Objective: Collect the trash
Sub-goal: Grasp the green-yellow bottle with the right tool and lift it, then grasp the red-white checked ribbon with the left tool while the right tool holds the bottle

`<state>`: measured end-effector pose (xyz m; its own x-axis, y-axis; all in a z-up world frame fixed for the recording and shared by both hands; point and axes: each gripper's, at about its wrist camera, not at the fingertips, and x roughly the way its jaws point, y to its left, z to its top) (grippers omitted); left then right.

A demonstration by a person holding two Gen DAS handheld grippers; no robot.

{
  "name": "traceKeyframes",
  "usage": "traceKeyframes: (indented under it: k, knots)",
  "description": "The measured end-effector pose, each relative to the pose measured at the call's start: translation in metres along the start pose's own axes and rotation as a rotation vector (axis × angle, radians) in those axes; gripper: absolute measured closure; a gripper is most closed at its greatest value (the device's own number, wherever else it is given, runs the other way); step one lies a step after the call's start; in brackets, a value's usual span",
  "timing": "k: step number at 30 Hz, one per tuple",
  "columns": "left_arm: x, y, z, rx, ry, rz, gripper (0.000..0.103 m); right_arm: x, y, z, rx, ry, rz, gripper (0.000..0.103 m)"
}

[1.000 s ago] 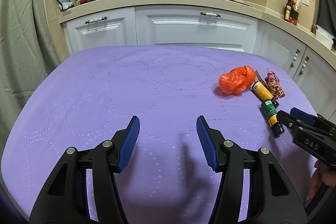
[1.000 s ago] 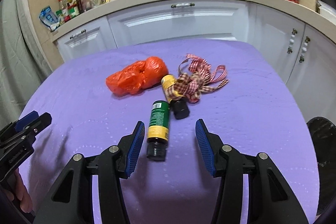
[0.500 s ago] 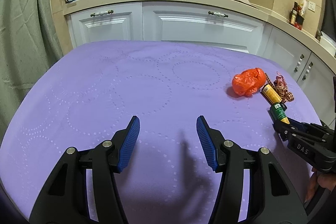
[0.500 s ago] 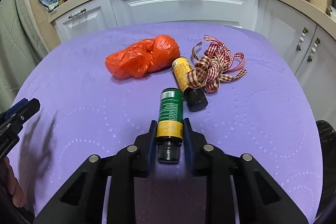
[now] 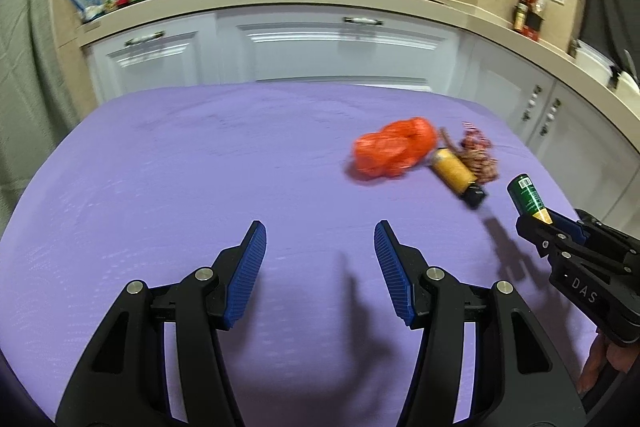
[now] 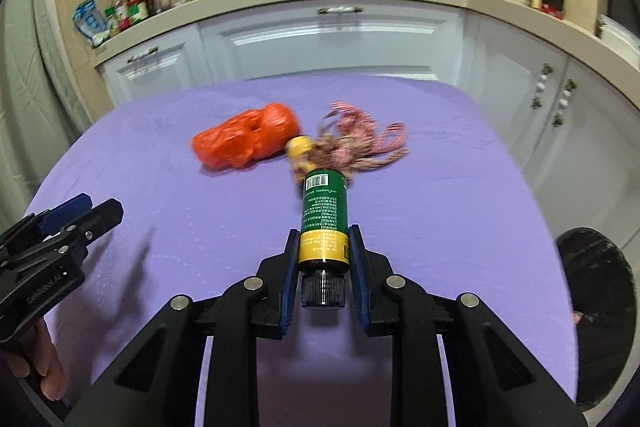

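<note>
My right gripper (image 6: 323, 259) is shut on a green bottle (image 6: 324, 203) with a yellow band and black cap, lifted above the purple table (image 6: 160, 187). The green bottle also shows in the left wrist view (image 5: 527, 198), held up at the right. A crumpled orange plastic bag (image 6: 244, 143) lies mid-table, with a yellow bottle (image 6: 299, 149) and a red checked ribbon (image 6: 360, 135) beside it. In the left wrist view the bag (image 5: 394, 147), yellow bottle (image 5: 456, 173) and ribbon (image 5: 478, 157) lie right of centre. My left gripper (image 5: 320, 267) is open and empty over the near table.
A black bin (image 6: 600, 307) stands on the floor right of the table. White cabinets (image 5: 320, 43) and a counter with bottles, a pan and a pot run behind the table. A grey curtain (image 5: 24, 67) hangs at the left.
My right gripper closed on the green bottle and lifted it off the table, tilting it up. My left gripper stayed open and shifted slightly.
</note>
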<state>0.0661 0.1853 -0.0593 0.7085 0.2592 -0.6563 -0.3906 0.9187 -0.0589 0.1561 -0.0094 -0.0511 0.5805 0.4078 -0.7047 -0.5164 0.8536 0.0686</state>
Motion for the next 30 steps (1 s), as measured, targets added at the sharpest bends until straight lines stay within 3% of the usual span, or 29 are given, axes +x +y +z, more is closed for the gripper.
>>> traceKeyframes:
  k: [12, 30]
  knots:
    - [0.020, -0.080, 0.019, 0.096, 0.014, -0.090, 0.048, -0.013, -0.082, -0.005, 0.149, -0.040, -0.066, 0.079]
    - [0.077, -0.136, 0.049, 0.167, 0.046, -0.066, 0.048, 0.011, -0.128, 0.012, 0.197, -0.043, -0.041, 0.079]
